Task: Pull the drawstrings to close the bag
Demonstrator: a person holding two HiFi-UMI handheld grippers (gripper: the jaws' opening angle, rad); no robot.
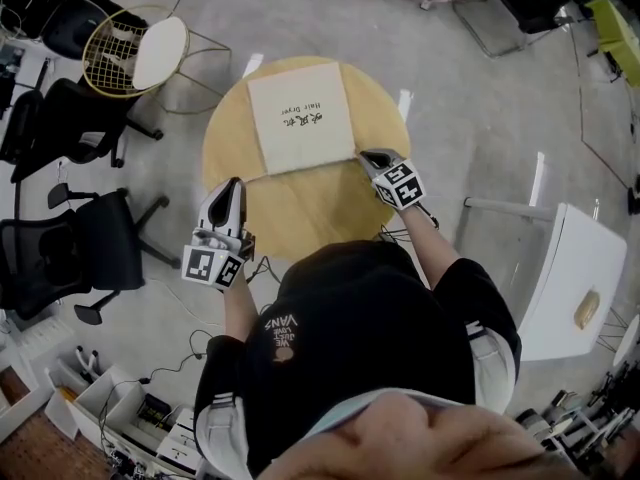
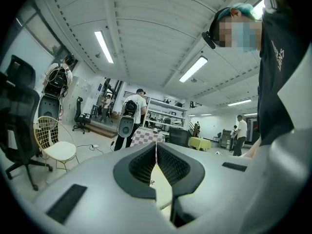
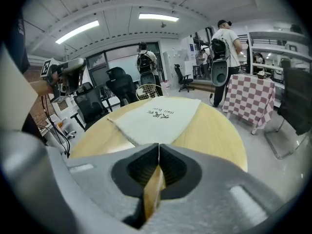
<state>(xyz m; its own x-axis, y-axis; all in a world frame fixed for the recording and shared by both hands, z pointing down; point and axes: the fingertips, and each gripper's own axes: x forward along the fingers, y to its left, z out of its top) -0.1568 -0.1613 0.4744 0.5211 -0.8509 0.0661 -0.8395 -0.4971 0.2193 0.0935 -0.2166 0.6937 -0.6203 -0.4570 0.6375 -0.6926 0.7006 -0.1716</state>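
Observation:
A flat cream drawstring bag (image 1: 300,116) with dark print lies on the round wooden table (image 1: 300,208); its drawstrings cannot be made out. My left gripper (image 1: 236,185) is shut and empty, held level beside the table's left edge and away from the bag. My right gripper (image 1: 373,156) is also shut with nothing between its jaws, tilted down just off the bag's near right corner. In the right gripper view the bag (image 3: 156,116) lies ahead of the shut gripper (image 3: 158,149). The left gripper (image 2: 156,146) in its own view faces out across the room, with no bag in sight.
A gold wire chair (image 1: 150,53) with a white seat stands beyond the table on the left, and black office chairs (image 1: 80,238) are at the left. A white stand (image 1: 575,278) is at the right. People with backpacks (image 3: 222,43) stand near a checkered table (image 3: 253,94).

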